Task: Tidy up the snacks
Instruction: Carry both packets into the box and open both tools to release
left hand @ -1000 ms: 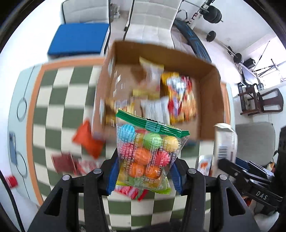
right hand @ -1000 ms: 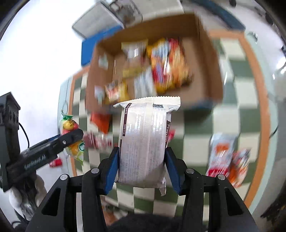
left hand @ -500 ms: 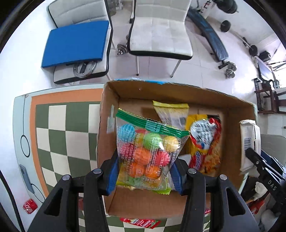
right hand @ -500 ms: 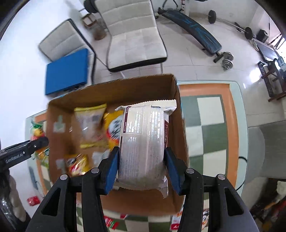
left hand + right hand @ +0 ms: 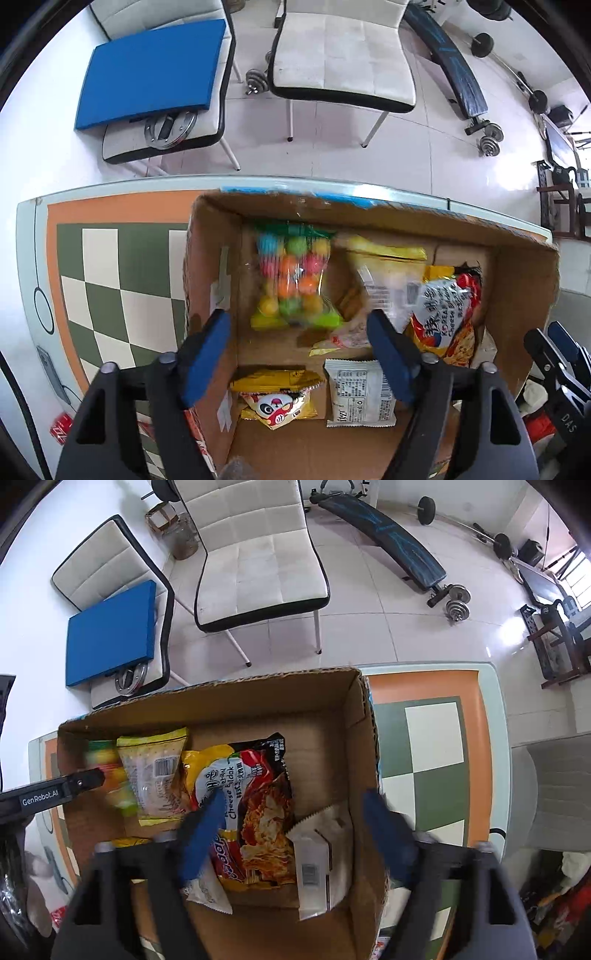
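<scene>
Left tongs [image 5: 298,358]: seen spread wide above the cardboard box [image 5: 517,266], with nothing pinched between the blue pads.
Candy bag [image 5: 293,280]: blurred, pictured just ahead of the left tongs, in the box's far left corner and free of the pads.
Right tongs [image 5: 291,834]: shown spread apart over the right half of the same box [image 5: 354,716], nothing gripped.
White packet [image 5: 314,864]: seen between the right tongs' pads but not touched by them, propped against the box's right wall.
Noodle pack [image 5: 255,812]: the red and black pack is seen lying just left of the white packet, partly under the right tongs' left pad.
Yellow-edged pouch [image 5: 155,775]: laid further left of the noodle pack, beside the candy bag.
Near the left tongs: a yellow wrapper [image 5: 277,395] and a small white sachet [image 5: 360,391] are pictured on the box floor, between the pads.
Counter [image 5: 110,266]: the chequered green and cream top is seen carrying the box, to the left of the left tongs.
</scene>
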A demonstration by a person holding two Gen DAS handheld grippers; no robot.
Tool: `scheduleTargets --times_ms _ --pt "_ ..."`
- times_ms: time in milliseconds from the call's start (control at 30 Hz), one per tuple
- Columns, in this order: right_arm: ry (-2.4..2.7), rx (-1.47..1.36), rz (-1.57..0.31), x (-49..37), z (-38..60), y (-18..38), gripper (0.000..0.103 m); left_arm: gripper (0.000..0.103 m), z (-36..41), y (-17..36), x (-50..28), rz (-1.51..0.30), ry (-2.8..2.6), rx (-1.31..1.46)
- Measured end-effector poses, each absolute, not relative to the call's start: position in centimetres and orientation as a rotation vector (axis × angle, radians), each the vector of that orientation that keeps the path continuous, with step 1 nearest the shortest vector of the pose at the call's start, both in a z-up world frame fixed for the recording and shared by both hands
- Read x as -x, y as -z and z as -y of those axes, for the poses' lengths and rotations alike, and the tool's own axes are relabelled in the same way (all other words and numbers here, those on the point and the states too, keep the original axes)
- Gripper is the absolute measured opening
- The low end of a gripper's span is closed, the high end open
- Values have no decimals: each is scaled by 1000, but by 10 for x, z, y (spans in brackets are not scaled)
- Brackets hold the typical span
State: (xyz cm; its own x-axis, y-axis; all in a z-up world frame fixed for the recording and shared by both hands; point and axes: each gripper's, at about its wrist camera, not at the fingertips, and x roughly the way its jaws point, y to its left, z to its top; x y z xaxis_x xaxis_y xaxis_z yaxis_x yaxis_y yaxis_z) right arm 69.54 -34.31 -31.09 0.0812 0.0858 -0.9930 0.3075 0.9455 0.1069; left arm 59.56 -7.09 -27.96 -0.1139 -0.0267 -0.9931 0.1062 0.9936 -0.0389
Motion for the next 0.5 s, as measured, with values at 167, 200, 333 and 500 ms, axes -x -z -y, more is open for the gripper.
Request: scheduleTargets --times_ms 167,200,333,500 --pt "170 -332 -1500 -691 340 311 92 78 74 269 -592 -1678 141 -43" --pt "169 -336 -1502 -690 340 311 92 79 74 266 -591 -1674 144 -42" --pt "160 -339 -1500 -684 334 305 93 79 76 248 -581 -1639 169 -46" --pt "125 -337 -1494 -667 323 292 94 79 74 217 -554 -1570 201 -25"
